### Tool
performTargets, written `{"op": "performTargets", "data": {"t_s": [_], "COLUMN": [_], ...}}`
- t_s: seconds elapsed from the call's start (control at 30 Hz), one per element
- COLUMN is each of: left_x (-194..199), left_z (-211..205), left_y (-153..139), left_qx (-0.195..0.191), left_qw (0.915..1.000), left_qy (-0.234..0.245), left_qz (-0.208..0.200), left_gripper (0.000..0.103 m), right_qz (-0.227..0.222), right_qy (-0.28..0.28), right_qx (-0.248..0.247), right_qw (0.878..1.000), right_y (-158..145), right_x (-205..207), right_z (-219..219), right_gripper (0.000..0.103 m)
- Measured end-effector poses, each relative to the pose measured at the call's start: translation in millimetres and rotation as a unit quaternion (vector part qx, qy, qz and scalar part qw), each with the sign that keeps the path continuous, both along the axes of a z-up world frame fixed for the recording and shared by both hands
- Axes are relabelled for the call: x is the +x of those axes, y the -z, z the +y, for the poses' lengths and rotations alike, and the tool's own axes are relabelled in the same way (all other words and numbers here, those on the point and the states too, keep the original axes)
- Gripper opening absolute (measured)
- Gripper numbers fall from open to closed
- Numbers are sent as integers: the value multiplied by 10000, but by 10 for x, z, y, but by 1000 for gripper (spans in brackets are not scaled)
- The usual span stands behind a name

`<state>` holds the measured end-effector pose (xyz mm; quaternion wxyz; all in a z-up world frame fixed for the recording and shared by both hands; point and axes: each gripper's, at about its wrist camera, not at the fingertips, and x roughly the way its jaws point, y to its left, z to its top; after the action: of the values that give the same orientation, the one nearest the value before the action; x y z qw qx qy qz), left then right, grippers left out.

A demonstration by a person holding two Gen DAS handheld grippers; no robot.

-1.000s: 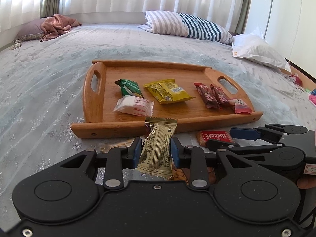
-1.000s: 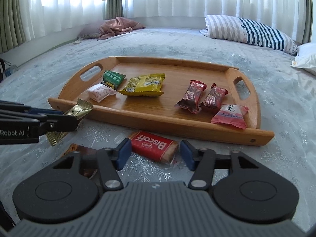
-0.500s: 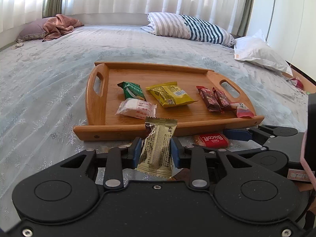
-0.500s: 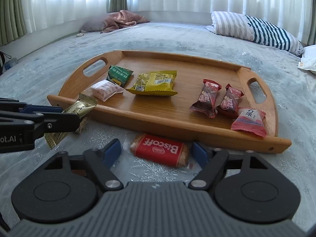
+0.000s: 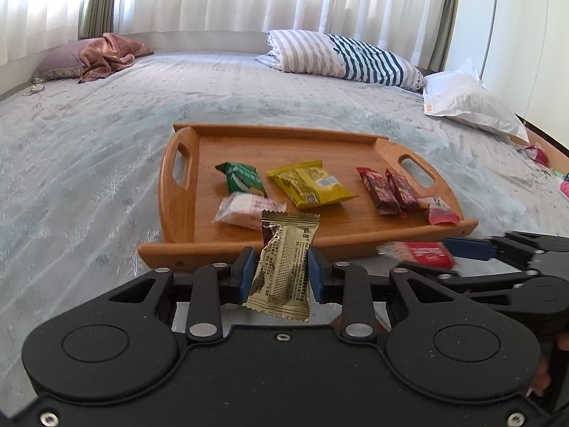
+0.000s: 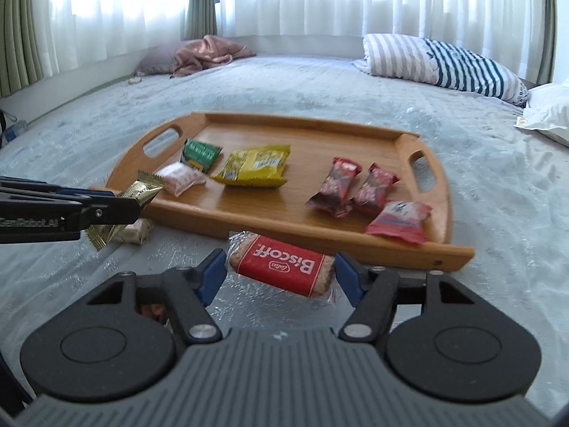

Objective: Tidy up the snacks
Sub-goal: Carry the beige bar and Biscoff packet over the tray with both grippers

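My left gripper (image 5: 281,274) is shut on a gold snack packet (image 5: 284,263), held upright above the bed in front of the wooden tray (image 5: 177,227); the packet also shows in the right wrist view (image 6: 128,203). My right gripper (image 6: 281,272) is shut on a red Biscoff packet (image 6: 284,265), lifted off the bed just before the tray's near rim (image 6: 320,242). The Biscoff packet shows blurred in the left wrist view (image 5: 423,254). The tray holds green (image 5: 243,178), yellow (image 5: 311,185), pink-white (image 5: 245,210), two dark red (image 5: 387,188) and pink (image 5: 439,210) snacks.
Another wrapped snack (image 6: 137,231) lies on the bed below the left gripper. A striped pillow (image 5: 341,55) and a white bag (image 5: 469,103) lie at the far right, a pink cloth (image 5: 106,55) at the far left. The grey bedspread (image 5: 89,163) surrounds the tray.
My right gripper has closed on the Biscoff packet and lifted it off the bed. Both grippers have risen and drawn back a little; the left still holds the gold packet.
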<state>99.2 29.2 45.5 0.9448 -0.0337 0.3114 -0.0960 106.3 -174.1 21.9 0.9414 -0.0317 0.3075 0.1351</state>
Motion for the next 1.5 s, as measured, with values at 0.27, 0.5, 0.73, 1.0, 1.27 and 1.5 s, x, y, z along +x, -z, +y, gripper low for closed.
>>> {"op": "performTargets", "data": {"t_s": [0.27,0.5,0.73,1.0,1.27,1.5], "left_x": [291,845,1509,2041,2226,2274], "left_z": [8,68,100,93,73,58], "left_y": [-190,-316,-276,-52,161,247], "left_qx": [-111,-214,-232,-110,-181,-138], "left_qw": [9997,9984,9981,9952,9931,9926], "left_qy": [-97,-416,-577,-837,-928,-971], "left_qz": [-220,-314,51,494,700,719], "left_gripper": [30,30,30,30,30,30], "right_qz": [-339,-354,-67,303,378,394], "right_qy": [285,593,786,987,1049,995], "right_qx": [21,4,-175,-145,-99,-108], "right_qw": [9990,9976,9967,9946,9937,9942], "right_y": [-257,-332,-271,-70,75,100], "right_x": [183,750,1401,1887,2013,2044], "right_z": [-170,-316,-359,-386,-363,-342], "right_gripper": [69,69,69,69,70,70]}}
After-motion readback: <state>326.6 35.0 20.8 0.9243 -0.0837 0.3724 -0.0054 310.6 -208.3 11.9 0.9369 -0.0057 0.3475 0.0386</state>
